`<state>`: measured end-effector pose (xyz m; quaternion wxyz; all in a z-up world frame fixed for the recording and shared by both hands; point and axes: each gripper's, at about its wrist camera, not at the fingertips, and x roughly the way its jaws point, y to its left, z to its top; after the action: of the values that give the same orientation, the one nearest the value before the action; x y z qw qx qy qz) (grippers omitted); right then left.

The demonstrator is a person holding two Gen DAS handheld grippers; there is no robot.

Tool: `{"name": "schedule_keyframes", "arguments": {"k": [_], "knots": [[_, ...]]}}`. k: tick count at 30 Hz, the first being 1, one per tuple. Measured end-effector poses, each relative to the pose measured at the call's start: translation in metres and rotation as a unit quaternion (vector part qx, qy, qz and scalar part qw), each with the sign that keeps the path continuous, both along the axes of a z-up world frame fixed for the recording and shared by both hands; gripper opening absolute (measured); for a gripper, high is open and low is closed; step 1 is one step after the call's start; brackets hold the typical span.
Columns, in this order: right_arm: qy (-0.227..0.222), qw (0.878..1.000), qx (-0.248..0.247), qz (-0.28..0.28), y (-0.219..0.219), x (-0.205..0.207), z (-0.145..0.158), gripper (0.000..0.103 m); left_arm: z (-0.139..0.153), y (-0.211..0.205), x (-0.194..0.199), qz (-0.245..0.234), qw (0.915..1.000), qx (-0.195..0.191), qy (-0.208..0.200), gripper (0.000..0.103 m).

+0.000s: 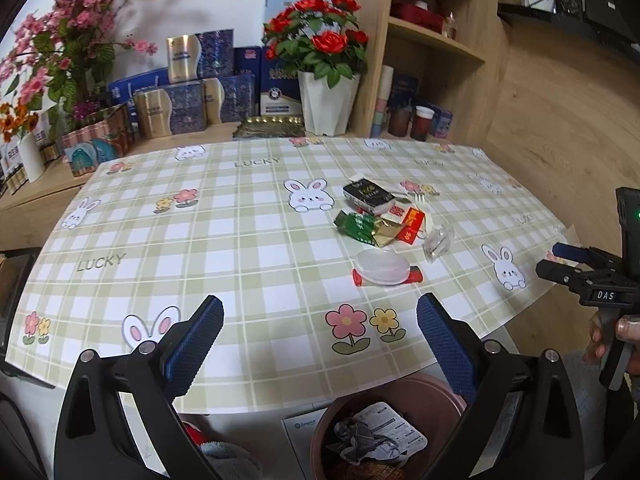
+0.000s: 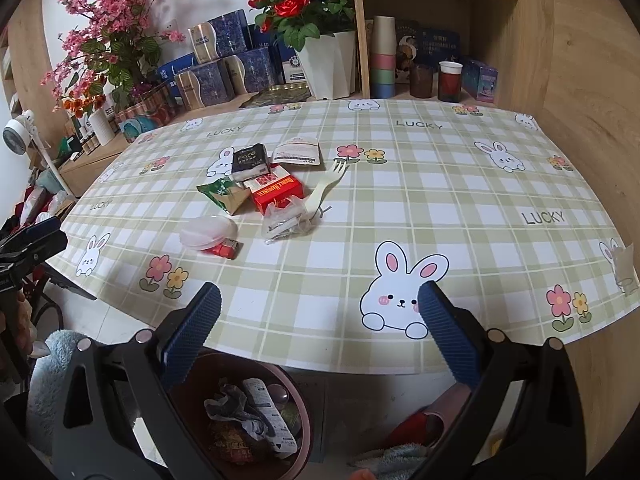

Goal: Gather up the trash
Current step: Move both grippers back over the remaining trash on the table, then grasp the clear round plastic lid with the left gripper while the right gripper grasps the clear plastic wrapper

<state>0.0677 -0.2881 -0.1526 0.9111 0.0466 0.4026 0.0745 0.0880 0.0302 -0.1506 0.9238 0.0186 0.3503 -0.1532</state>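
Trash lies in a cluster on the checked tablecloth (image 1: 240, 240): a black carton (image 1: 368, 196), a green wrapper (image 1: 358, 226), a red packet (image 1: 409, 224), a clear plastic wrapper (image 1: 438, 242), and a translucent lid (image 1: 383, 266) resting on another red packet. The right wrist view shows the same carton (image 2: 250, 160), a red box (image 2: 276, 192), a plastic fork (image 2: 325, 190), a paper sachet (image 2: 298, 150) and the lid (image 2: 208, 232). My left gripper (image 1: 320, 308) and right gripper (image 2: 320, 300) both hang open and empty over the table's near edge, short of the trash.
A brown bin (image 1: 420, 390) holding crumpled paper stands on the floor below the table's front edge, also seen in the bin (image 2: 240, 364) of the right view. Flower pots, gift boxes and a wooden shelf with cups line the far side. Cloths lie on the floor.
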Motion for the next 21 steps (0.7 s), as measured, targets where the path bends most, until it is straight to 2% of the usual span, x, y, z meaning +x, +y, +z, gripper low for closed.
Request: {"name": "schedule_keyframes", "arguments": {"k": [7,11,14,21], "knots": [[0.018,1.000,0.002,-0.002,-0.003,0.019,-0.019,0.097,-0.027,-0.030,0.034,-0.031,0.9987,0.002,0.040,0.087],[0.026,1.000,0.005,-0.005,-0.005,0.029,-0.028,0.097,-0.041,-0.059,0.061,-0.060,0.9962,0.008,0.063,0.086],[0.031,0.999,0.006,-0.008,-0.007,0.037,-0.034,0.097,-0.055,-0.082,0.083,-0.078,0.9932,0.025,0.082,0.086],[0.035,0.999,0.006,-0.008,-0.010,0.049,-0.040,0.097,-0.082,-0.107,0.119,-0.081,0.9875,0.073,0.114,0.080]]}}
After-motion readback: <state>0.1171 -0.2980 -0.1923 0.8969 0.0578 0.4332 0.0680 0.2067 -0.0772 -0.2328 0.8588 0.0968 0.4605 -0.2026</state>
